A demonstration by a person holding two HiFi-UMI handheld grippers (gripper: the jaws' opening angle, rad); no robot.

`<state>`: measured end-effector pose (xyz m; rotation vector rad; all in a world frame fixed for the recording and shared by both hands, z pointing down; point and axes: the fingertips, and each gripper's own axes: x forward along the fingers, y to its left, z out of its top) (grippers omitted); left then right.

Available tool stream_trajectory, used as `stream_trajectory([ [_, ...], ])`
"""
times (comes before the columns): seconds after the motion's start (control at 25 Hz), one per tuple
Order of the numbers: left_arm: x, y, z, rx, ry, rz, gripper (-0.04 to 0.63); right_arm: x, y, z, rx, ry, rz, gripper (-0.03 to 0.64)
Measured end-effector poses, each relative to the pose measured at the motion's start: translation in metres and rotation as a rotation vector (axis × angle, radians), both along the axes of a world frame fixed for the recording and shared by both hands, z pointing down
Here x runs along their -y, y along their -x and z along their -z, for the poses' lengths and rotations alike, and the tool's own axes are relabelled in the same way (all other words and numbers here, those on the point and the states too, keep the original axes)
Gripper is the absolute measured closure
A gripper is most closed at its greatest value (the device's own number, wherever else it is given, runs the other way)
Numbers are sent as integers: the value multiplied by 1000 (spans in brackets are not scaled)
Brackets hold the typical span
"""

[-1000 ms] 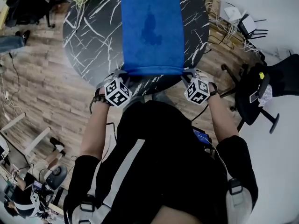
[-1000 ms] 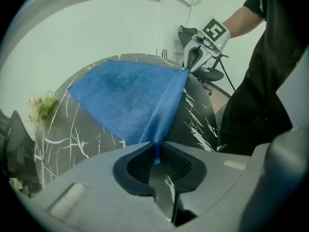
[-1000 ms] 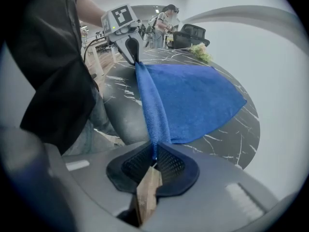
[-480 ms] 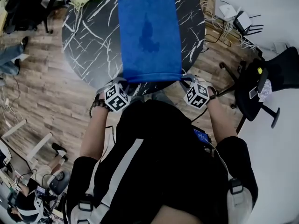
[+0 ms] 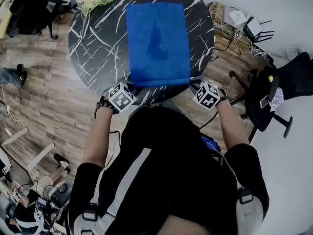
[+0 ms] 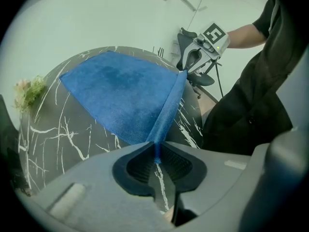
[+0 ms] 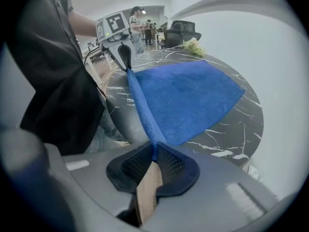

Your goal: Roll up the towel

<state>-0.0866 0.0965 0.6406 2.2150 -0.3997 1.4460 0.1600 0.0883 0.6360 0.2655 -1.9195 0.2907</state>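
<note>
Head view: the blue towel [image 5: 157, 43] lies flat on the dark marbled table [image 5: 93, 48] in the upper middle of the frame. Its near edge sits at the table's rim. My left tool [image 5: 131, 86] is on the towel's lower-left corner and my right tool [image 5: 192, 82] on its lower-right corner. The two look level with each other, which is how I want them.

Left gripper view: the left tool [image 6: 155, 158] is almost fully closed, its pads pinching the corner of the towel [image 6: 116, 95]. From there the near edge runs as a narrow, thick band to the upper right, where the right tool [image 6: 187, 67] holds the other end. It looks like a first tight turn, so I judge the roll has only just begun.

Right gripper view: the right tool [image 7: 153, 153] is likewise nearly shut on its corner. The band runs straight to the left tool [image 7: 126, 64] at upper left, and the rest of the towel [image 7: 193, 95] is spread over the table [image 7: 241, 129].

To do this well, I would:
- keep the band taut between the tools
- turn both wrists at the same rate
- travel evenly toward the far edge, so neither end gets ahead and the roll does not come out cone-shaped
- keep the roll low against the table, without dragging the flat part toward me
</note>
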Motion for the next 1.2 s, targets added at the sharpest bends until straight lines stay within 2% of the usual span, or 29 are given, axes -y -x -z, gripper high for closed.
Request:
stream_trajectory([
  [0.16, 9, 2, -1, 4, 16, 20, 541, 9, 0, -1, 1, 14, -6, 577],
  [0.36, 29, 4, -1, 9, -15, 32, 532, 24, -2, -3, 5, -3, -19, 557],
  [0.44, 38, 6, 1, 15, -37, 44, 511, 31, -3, -3, 3, -20, -24, 540],
  [0.52, 45, 10, 5, 24, -54, 58, 508, 37, -4, -3, -5, -32, -29, 491],
  [0.64, 49, 14, 6, 36, -71, 70, 508, 45, -6, -1, -9, -49, -37, 476],
  [0.88, 40, 16, -2, 46, -75, 96, 514, 63, -11, 8, -13, -150, -71, 476],
  [1.04, 34, 15, 3, 42, -83, 120, 514, 61, -8, 13, 4, -170, -72, 480],
  [1.2, 43, 14, 16, 23, -159, 148, 506, 52, 1, 22, 48, -194, -71, 480],
])
